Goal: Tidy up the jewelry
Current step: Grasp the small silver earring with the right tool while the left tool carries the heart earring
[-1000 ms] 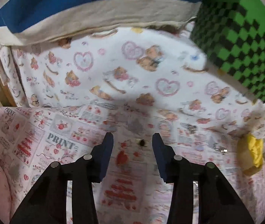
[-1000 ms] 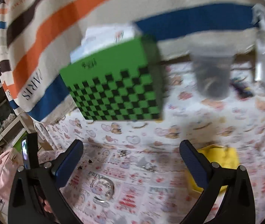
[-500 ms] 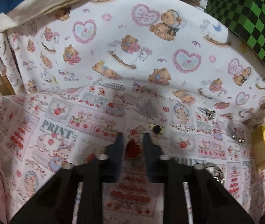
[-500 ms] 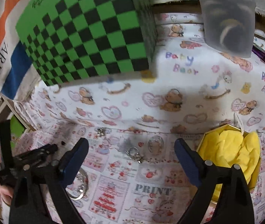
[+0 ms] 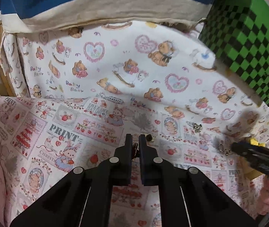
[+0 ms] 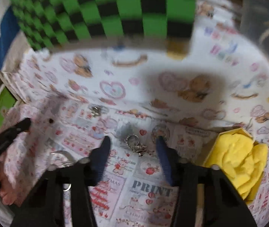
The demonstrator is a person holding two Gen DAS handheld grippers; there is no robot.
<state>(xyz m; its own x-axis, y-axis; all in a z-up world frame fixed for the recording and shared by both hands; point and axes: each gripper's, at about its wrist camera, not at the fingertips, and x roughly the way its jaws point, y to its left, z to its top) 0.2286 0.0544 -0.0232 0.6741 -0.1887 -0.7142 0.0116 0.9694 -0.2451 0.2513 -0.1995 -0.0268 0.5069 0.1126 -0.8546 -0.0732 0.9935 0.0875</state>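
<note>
My left gripper (image 5: pixel 134 141) is shut on a small red heart charm (image 5: pixel 134 149), of which only a sliver shows between the pads, low over the printed cloth. A dark stud (image 5: pixel 149 137) lies just right of its tips. My right gripper (image 6: pixel 133 141) points down at the cloth. Its jaws are closing around a silver ring-shaped piece (image 6: pixel 134 142) that lies between them untouched. In the right wrist view my left gripper (image 6: pixel 21 125) shows at the left edge. In the left wrist view my right gripper (image 5: pixel 248 152) shows at the right edge.
A yellow-lined box (image 6: pixel 236 162) sits at the right. A green checkered box (image 5: pixel 248 37) stands at the back. A silver bangle (image 6: pixel 62 158) and a small silver clasp (image 6: pixel 95 110) lie on the cloth (image 5: pixel 77 113). A hand (image 6: pixel 4 187) holds the left gripper.
My left gripper has closed on the red heart charm. My right gripper has dropped towards the cloth and tilted down, its jaws narrowing around the silver piece.
</note>
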